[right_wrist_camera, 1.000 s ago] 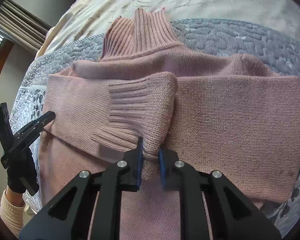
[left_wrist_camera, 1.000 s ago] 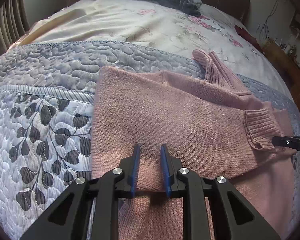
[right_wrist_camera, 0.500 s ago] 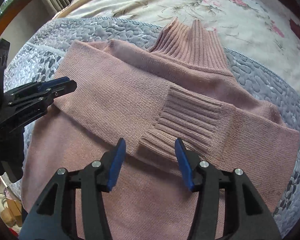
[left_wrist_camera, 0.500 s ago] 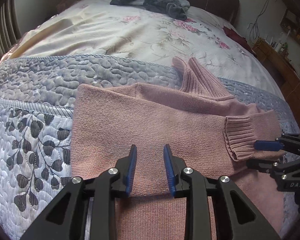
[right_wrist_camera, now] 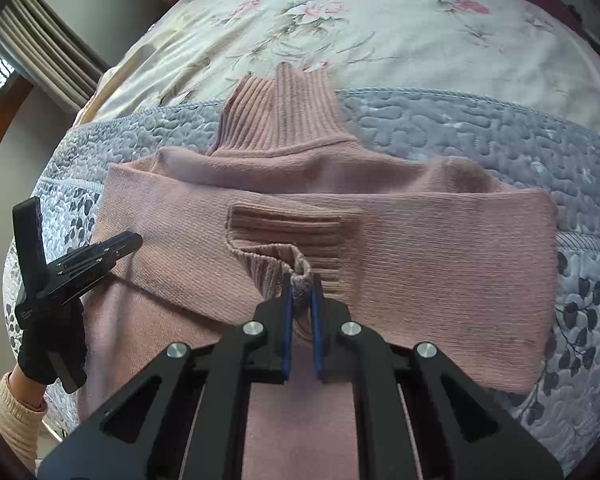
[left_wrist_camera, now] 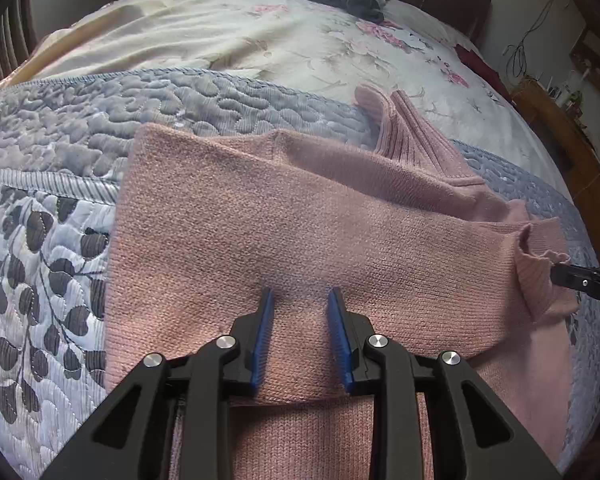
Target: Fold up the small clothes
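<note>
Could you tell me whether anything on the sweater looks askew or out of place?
Yes: the ribbed cuff is bunched and curled up where the right gripper pinches it, instead of lying flat on the sweater. The collar is also creased.

A dusty-pink knitted sweater (right_wrist_camera: 420, 248) lay flat on the bed's grey-blue quilted cover (right_wrist_camera: 500, 136), its ribbed turtleneck collar (right_wrist_camera: 284, 116) pointing toward the floral sheet beyond the quilt. Both sleeves were folded across the chest below the collar. One ribbed cuff (right_wrist_camera: 296, 232) sat at mid-chest, its edge bunched and lifted off the sweater.
</note>
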A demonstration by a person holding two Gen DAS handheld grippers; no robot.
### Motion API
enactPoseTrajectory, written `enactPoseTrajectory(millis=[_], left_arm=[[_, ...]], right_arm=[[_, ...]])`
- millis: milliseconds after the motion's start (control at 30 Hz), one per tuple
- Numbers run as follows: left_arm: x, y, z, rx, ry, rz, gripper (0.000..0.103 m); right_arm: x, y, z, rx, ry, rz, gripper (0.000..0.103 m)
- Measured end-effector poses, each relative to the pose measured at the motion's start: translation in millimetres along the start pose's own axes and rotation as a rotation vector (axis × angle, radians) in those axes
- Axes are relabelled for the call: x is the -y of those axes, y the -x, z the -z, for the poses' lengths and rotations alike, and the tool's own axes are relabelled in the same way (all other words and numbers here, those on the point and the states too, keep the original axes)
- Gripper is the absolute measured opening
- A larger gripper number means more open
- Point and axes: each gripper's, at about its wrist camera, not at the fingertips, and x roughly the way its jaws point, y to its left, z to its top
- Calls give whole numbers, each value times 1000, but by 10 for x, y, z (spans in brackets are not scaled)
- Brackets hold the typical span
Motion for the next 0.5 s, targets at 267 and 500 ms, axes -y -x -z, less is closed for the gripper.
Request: enactPoseTrajectory(millis=[267, 500], left_arm=[[27, -22, -10, -1, -10, -22, 29], [186, 151, -90, 54, -45, -28, 29]], right_arm=[[763, 152, 266, -45, -92, 108, 8], [1095, 126, 296, -58, -201, -5, 31]])
